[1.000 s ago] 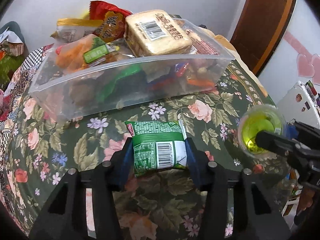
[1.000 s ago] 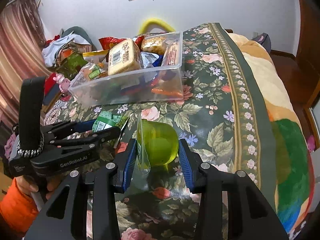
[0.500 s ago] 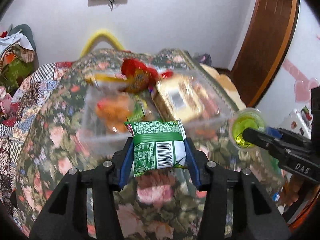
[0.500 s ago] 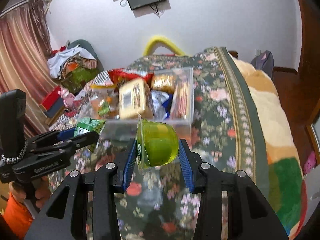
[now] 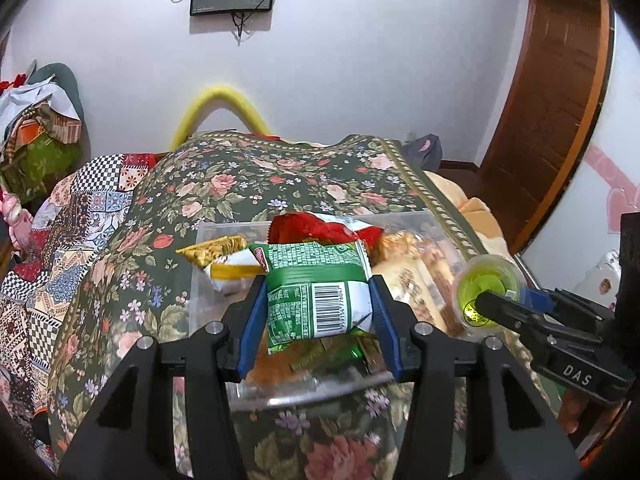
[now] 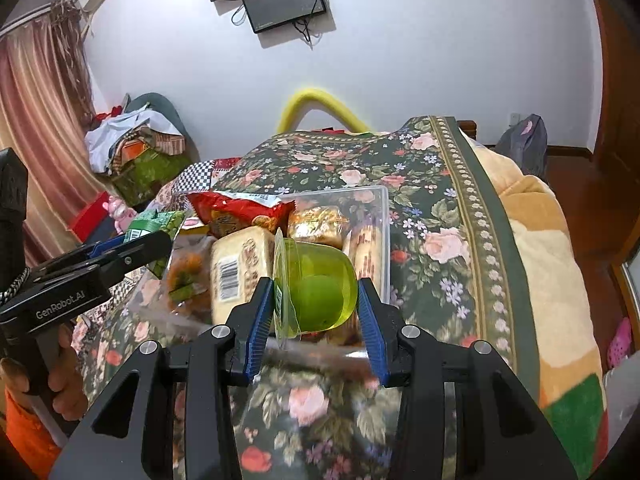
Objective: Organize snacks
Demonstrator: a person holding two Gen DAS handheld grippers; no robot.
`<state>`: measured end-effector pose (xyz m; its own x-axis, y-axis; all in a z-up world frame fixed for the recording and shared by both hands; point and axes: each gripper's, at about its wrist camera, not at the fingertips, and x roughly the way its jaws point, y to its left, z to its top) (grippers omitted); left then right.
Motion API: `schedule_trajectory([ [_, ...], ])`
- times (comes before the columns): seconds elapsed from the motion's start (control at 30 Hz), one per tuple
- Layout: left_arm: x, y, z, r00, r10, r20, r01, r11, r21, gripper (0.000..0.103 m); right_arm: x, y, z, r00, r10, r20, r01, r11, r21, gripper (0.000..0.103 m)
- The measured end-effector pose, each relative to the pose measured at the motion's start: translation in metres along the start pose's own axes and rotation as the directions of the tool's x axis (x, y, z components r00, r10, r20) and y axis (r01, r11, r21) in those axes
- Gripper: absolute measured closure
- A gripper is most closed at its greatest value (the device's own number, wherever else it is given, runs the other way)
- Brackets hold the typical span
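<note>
One clear bin (image 6: 382,236) sits on the bed (image 6: 448,216). Two tongs appear: the left tongs (image 5: 318,312) carry one green packet (image 5: 318,292), the right tongs (image 6: 316,300) one green jelly cup (image 6: 320,290). One red bag (image 6: 236,214) tops the bin; its other snacks overlap beyond counting.

Wore an orange sleeve (image 6: 22,432) at the left hand (image 6: 60,380). Carried matte black grippers: left gripper (image 5: 318,312) and right gripper (image 6: 316,304), blue-ribbed inside the jaws, studded with silver screws, lettered "GenRobot.AI" and "DAS", with a braided cord.
</note>
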<state>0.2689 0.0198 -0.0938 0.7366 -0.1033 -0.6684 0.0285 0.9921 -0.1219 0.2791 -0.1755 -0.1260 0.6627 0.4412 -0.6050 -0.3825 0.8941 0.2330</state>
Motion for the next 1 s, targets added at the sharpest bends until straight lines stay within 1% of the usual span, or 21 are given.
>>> schedule_trajectory([
  [0.13, 0.015, 0.002, 0.0, 1.0, -0.003, -0.024, 0.003, 1.0, -0.01, 0.053, 0.014, 0.0, 0.002, 1.0, -0.007, -0.025, 0.007, 1.0, -0.003, 0.064],
  [0.23, 0.019, 0.002, 0.0, 0.999, 0.016, -0.031, -0.016, 1.0, -0.001, 0.047, 0.022, 0.001, 0.0, 0.999, 0.002, -0.053, -0.002, 1.0, -0.001, 0.064],
  [0.3, 0.018, 0.003, -0.001, 0.999, -0.01, -0.033, 0.01, 1.0, -0.006, 0.045, 0.026, 0.0, -0.001, 0.997, 0.008, -0.07, -0.008, 1.0, 0.002, 0.063],
  [0.33, 0.017, 0.003, -0.001, 0.999, -0.011, -0.034, 0.011, 1.0, -0.008, 0.045, 0.027, 0.0, -0.002, 0.997, 0.009, -0.078, -0.009, 1.0, 0.0, 0.063],
  [0.43, 0.011, 0.002, -0.001, 1.0, -0.012, -0.026, 0.012, 1.0, -0.009, 0.044, 0.023, 0.0, -0.002, 0.998, 0.005, -0.068, -0.005, 1.0, -0.001, 0.062],
  [0.53, -0.002, 0.001, 0.001, 1.0, -0.011, -0.007, 0.011, 1.0, -0.012, 0.044, 0.009, 0.003, 0.003, 0.999, 0.011, -0.045, -0.011, 1.0, -0.005, 0.062],
  [0.63, -0.026, -0.001, 0.003, 0.999, -0.011, 0.036, 0.012, 1.0, -0.013, 0.044, -0.008, 0.007, 0.008, 1.0, 0.008, -0.011, -0.008, 1.0, -0.017, 0.062],
  [0.73, -0.06, -0.005, 0.005, 0.995, -0.006, 0.101, 0.007, 1.0, -0.009, 0.044, -0.036, 0.016, 0.013, 0.999, 0.011, 0.039, -0.01, 0.999, -0.032, 0.062],
  [0.77, -0.074, -0.008, 0.004, 0.991, -0.006, 0.13, 0.007, 1.0, -0.005, 0.044, -0.052, 0.021, 0.015, 0.998, 0.013, 0.064, -0.01, 0.999, -0.04, 0.062],
  [0.83, -0.103, -0.012, 0.003, 0.981, 0.0, 0.192, -0.001, 1.0, 0.005, 0.044, -0.073, 0.029, 0.018, 0.994, 0.014, 0.105, -0.008, 0.998, -0.055, 0.062],
  [0.87, -0.119, -0.015, 0.002, 0.974, 0.005, 0.226, -0.007, 1.0, 0.011, 0.044, -0.09, 0.037, 0.019, 0.991, 0.014, 0.137, -0.004, 0.997, -0.071, 0.062],
  [0.93, -0.144, -0.02, -0.001, 0.961, 0.009, 0.277, -0.015, 1.0, 0.02, 0.044, -0.112, 0.046, 0.021, 0.984, 0.017, 0.18, -0.001, 0.996, -0.088, 0.062],
  [1.0, -0.174, -0.025, -0.005, 0.942, 0.011, 0.337, -0.021, 0.999, 0.026, 0.044, -0.14, 0.058, 0.021, 0.973, 0.027, 0.229, -0.002, 0.994, -0.111, 0.062],
])
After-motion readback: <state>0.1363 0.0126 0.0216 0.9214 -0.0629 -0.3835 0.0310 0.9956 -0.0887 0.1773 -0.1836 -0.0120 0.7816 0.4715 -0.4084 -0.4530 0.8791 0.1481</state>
